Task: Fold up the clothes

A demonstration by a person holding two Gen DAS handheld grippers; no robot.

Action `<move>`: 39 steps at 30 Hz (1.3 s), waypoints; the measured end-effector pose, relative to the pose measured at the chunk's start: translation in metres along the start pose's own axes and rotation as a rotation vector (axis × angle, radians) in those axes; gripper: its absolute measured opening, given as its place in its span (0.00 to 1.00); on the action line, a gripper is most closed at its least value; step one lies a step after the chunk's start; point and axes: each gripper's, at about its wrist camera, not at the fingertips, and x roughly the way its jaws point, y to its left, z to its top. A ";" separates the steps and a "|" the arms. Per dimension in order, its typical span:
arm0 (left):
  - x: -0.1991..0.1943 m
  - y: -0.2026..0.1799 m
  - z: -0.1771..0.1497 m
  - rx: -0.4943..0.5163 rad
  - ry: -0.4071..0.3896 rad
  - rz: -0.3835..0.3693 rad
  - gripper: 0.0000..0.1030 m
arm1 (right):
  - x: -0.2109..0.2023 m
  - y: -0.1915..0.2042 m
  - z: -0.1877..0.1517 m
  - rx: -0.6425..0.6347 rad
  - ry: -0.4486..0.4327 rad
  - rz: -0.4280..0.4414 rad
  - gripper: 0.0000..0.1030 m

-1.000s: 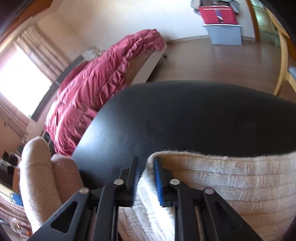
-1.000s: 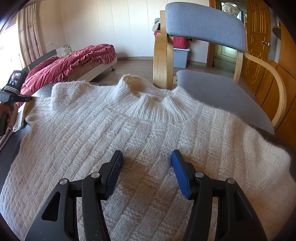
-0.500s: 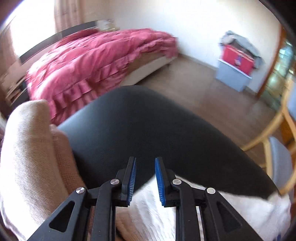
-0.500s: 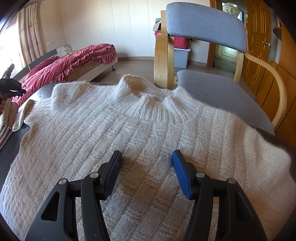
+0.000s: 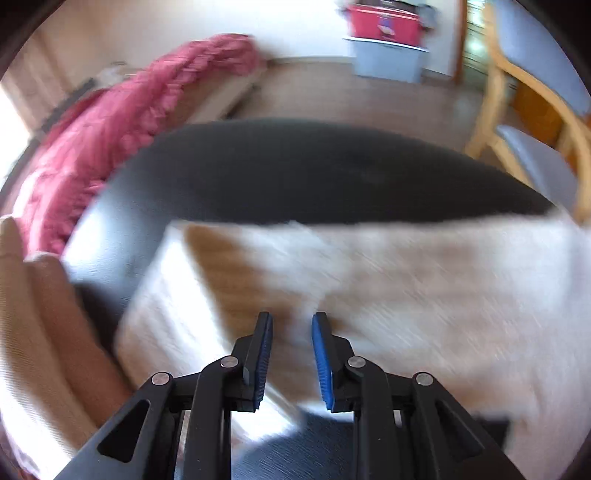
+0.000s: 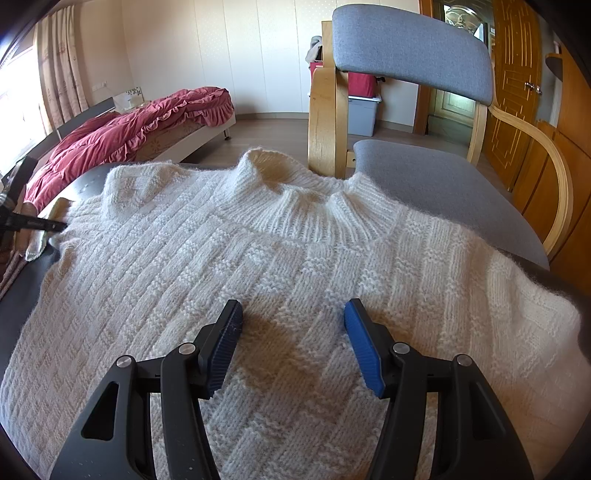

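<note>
While sweater (image 6: 280, 266) lies flat, right hand-held gripper (image 6: 293, 332) hovers, jaws apart.

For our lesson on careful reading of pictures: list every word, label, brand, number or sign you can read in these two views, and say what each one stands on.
None can be read.
Red box on the grey bin: a small mark on its front, too blurred to read.
Sweater: no label or print shows.
Wooden door: carved lines only, no writing.
Tools: no brand or number shows on either.
</note>
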 end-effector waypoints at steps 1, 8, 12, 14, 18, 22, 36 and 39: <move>0.002 0.004 0.007 -0.005 0.002 0.052 0.22 | 0.000 0.000 0.000 0.000 0.000 0.001 0.59; 0.025 0.040 0.037 -0.022 0.031 0.394 0.22 | 0.000 0.001 0.000 -0.001 0.001 0.001 0.60; 0.031 0.073 0.049 -0.077 0.011 0.580 0.21 | 0.001 0.001 0.000 -0.001 0.001 0.002 0.60; 0.025 0.087 0.051 -0.134 -0.024 0.594 0.21 | 0.001 0.001 0.000 0.000 0.002 0.003 0.60; -0.014 0.087 0.044 -0.270 -0.156 0.430 0.21 | 0.001 0.002 0.000 -0.001 0.002 0.002 0.61; -0.050 0.006 0.028 -0.180 -0.264 0.182 0.21 | 0.001 0.002 0.000 -0.002 0.002 0.000 0.61; -0.023 -0.166 0.012 0.054 -0.297 0.081 0.24 | 0.001 0.000 0.001 0.011 -0.001 0.011 0.61; -0.018 -0.155 0.018 -0.030 -0.285 0.035 0.27 | 0.001 0.001 0.001 0.010 0.000 0.011 0.61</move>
